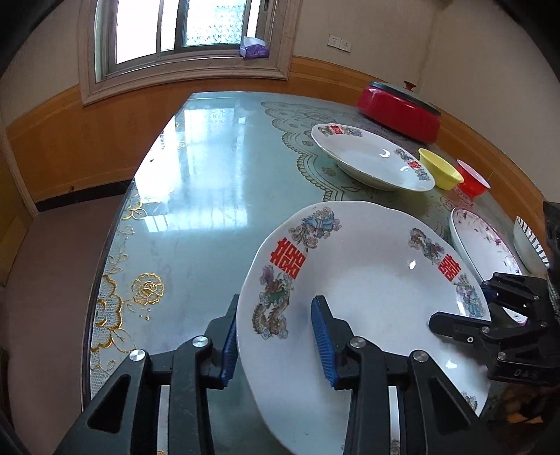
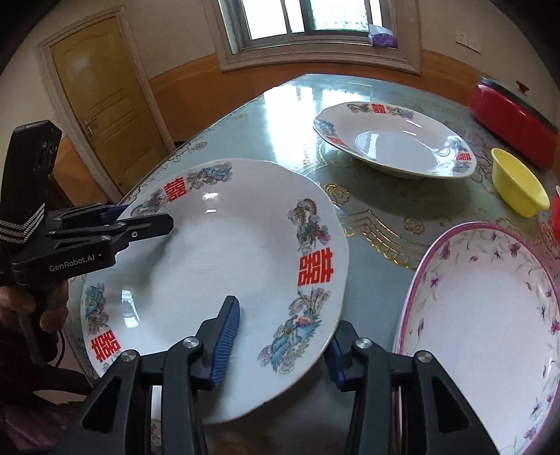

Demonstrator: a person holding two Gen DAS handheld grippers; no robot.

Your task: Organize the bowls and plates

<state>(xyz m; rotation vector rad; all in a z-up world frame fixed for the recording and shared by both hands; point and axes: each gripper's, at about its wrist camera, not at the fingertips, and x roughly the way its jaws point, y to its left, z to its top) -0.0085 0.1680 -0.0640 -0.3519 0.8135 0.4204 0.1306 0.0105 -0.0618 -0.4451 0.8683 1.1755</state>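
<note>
The left gripper (image 1: pixel 276 336) and right gripper (image 2: pixel 280 341) each straddle the rim of the near plate (image 2: pixel 227 266), jaws apart, not visibly clamping. The plate lies tilted on the worktop (image 1: pixel 196 196); another plate (image 1: pixel 371 157) sits at one o'clock, with a yellow bowl (image 1: pixel 440 168) beside it.

Daylight from a sliding window (image 1: pixel 182 31) in the far wall glares on the glass-topped green table (image 1: pixel 196 182); orange wainscot (image 1: pixel 70 147) below, yellow door (image 2: pixel 105 98) left.
</note>
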